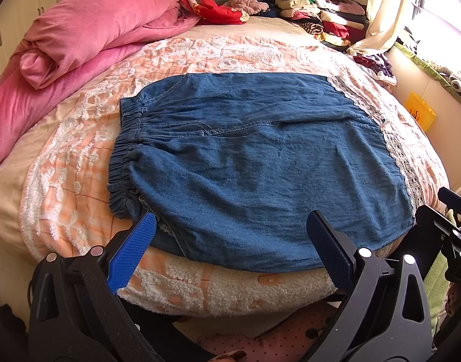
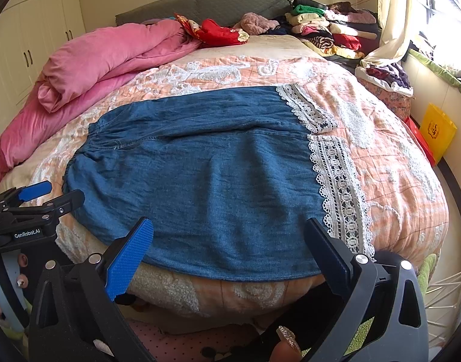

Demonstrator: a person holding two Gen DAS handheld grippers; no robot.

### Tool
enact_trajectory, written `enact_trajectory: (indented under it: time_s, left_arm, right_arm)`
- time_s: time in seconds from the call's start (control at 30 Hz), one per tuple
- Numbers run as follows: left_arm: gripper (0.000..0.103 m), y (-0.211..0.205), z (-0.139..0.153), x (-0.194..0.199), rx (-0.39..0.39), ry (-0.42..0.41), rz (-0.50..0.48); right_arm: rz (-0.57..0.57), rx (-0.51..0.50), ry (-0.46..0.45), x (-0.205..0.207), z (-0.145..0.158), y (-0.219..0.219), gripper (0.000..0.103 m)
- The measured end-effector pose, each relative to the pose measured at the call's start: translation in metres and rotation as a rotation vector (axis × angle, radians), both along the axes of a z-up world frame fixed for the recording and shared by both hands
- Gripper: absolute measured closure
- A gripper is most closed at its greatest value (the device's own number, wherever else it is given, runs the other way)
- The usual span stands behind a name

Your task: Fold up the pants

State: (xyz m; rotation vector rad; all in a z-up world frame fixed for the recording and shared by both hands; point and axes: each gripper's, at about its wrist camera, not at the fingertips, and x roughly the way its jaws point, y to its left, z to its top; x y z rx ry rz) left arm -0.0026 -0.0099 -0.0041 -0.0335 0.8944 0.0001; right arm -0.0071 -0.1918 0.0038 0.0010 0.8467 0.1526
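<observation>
Tufted peach bedspread (image 1: 79, 157) under flat denim pants (image 1: 260, 166), lace-hemmed; both grippers' ribbed fingers (image 1: 131, 250) apart.

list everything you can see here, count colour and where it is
pants: 1, blue denim with white lace hems, laid flat across the near half of the bed, waistband to the left
bedspread: 1, peach with white tufting, covering the bed
duvet: 1, pink, bundled along the bed's left side
folded clothes: 1 pile, mixed colours, far right corner
red garment: 1, red, by the headboard
headboard: 1, grey, far end
bag: 1, yellow, on the floor to the right
left hand-held gripper: 1, black with blue pads, open at the near pants edge
right hand-held gripper: 1, same, open at the near pants edge
</observation>
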Motion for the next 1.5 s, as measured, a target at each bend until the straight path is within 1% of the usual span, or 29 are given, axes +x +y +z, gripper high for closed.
enact_trajectory:
  time_s: [0.27, 0.37, 0.57, 0.67, 0.8, 0.9, 1.07, 1.13, 1.2, 1.33, 1.43, 1.5]
  left_arm:
    - [0.009, 0.001, 0.000, 0.002, -0.006, 0.001, 0.002]
    - [0.009, 0.005, 0.000, 0.006, -0.015, 0.001, 0.016]
    - [0.009, 0.029, -0.002, 0.021, -0.032, 0.005, 0.048]
    - [0.009, 0.042, -0.003, 0.033, -0.043, 0.014, 0.058]
    - [0.009, 0.063, -0.004, 0.052, -0.057, 0.025, 0.086]
    - [0.009, 0.077, -0.002, 0.066, -0.081, 0.031, 0.091]
    - [0.009, 0.099, 0.000, 0.093, -0.096, 0.032, 0.110]
    - [0.009, 0.108, -0.001, 0.104, -0.090, 0.040, 0.128]
    - [0.009, 0.117, -0.002, 0.116, -0.100, 0.041, 0.126]
    - [0.009, 0.134, -0.005, 0.137, -0.075, 0.048, 0.147]
    - [0.009, 0.152, -0.010, 0.157, -0.069, 0.059, 0.173]
    - [0.009, 0.159, -0.014, 0.169, -0.046, 0.052, 0.181]
  right_arm:
    - [0.003, -0.009, -0.001, 0.003, -0.001, 0.002, 0.004]
    - [0.013, -0.014, -0.002, 0.007, -0.001, 0.004, 0.004]
    - [0.053, -0.019, 0.005, 0.027, 0.002, 0.015, 0.004]
    - [0.089, -0.017, 0.017, 0.044, 0.002, 0.023, 0.004]
    - [0.133, -0.044, 0.007, 0.068, 0.005, 0.038, 0.004]
    - [0.164, -0.042, 0.012, 0.091, 0.007, 0.049, 0.004]
    - [0.233, -0.104, -0.019, 0.126, 0.010, 0.077, 0.004]
    - [0.246, -0.130, -0.019, 0.140, 0.009, 0.087, 0.004]
    - [0.273, -0.136, -0.015, 0.155, 0.007, 0.095, 0.004]
    - [0.313, -0.178, -0.004, 0.187, 0.002, 0.116, 0.004]
    - [0.340, -0.192, 0.002, 0.210, -0.005, 0.129, 0.004]
    - [0.355, -0.192, 0.022, 0.227, -0.011, 0.137, 0.004]
